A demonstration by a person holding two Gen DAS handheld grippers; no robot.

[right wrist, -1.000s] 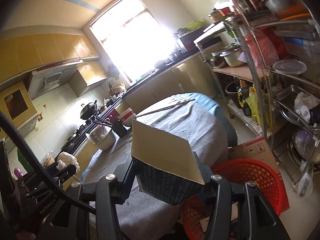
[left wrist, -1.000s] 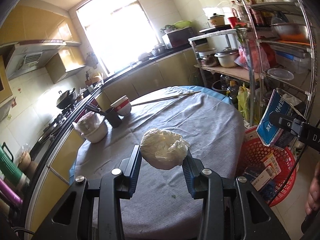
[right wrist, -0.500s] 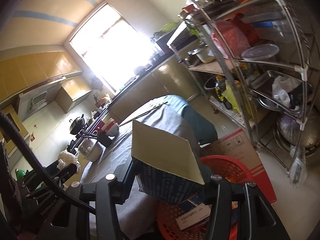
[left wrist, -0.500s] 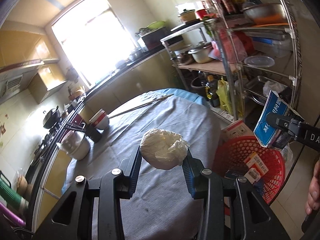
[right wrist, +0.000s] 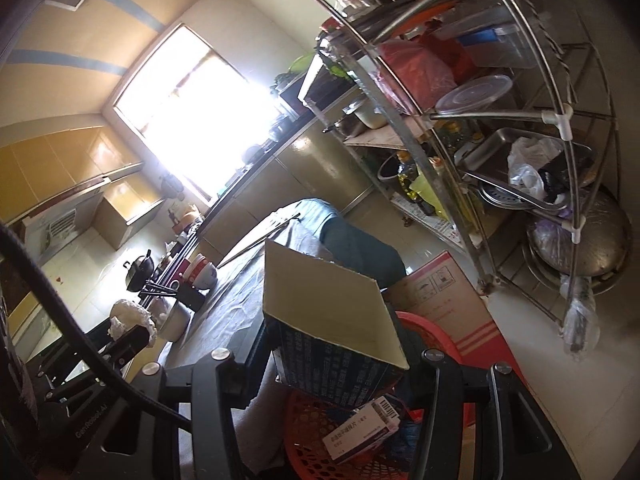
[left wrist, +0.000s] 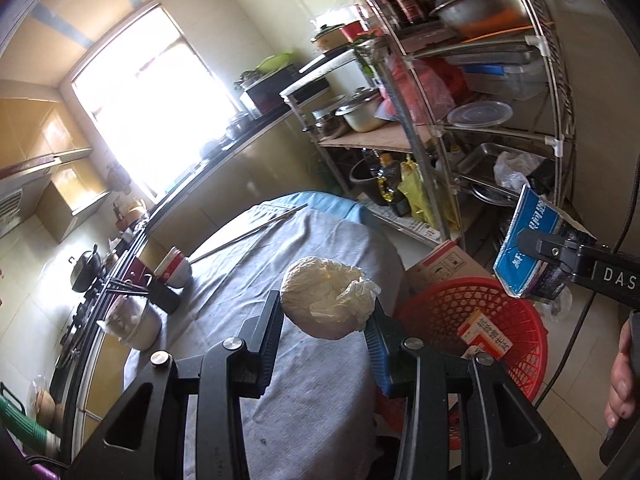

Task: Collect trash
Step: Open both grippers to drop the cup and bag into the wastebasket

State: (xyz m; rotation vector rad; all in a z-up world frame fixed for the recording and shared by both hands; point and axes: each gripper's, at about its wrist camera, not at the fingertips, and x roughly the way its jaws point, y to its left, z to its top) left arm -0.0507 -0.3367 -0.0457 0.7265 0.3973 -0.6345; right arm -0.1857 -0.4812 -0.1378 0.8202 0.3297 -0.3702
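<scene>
Left gripper (left wrist: 325, 322) is pinching a crumpled white wad (left wrist: 326, 304) between its two fingers, holding it in the air above the grey-clothed table (left wrist: 312, 420), near the table's edge. Right gripper (right wrist: 334, 350) is clamping an open blue carton (right wrist: 332, 336) by its sides, flap tilted upward, and holding it over the red basket (right wrist: 320, 432). In the left wrist view the same carton (left wrist: 528, 248) is hanging above the basket's (left wrist: 516, 324) far rim. The basket is sitting on the floor just beside the table and is already containing a small orange-and-white box (left wrist: 484, 338); a white packet (right wrist: 362, 430) is lying in it too, though whether other items lie under it is unclear. A cardboard box (right wrist: 444, 300) is standing behind the basket, touching or nearly touching it. On the table's far side, bowls (left wrist: 176, 270), a dark cup (left wrist: 164, 298) and long chopsticks (left wrist: 248, 234) are resting. A metal rack (right wrist: 500, 128) is standing to the right.
</scene>
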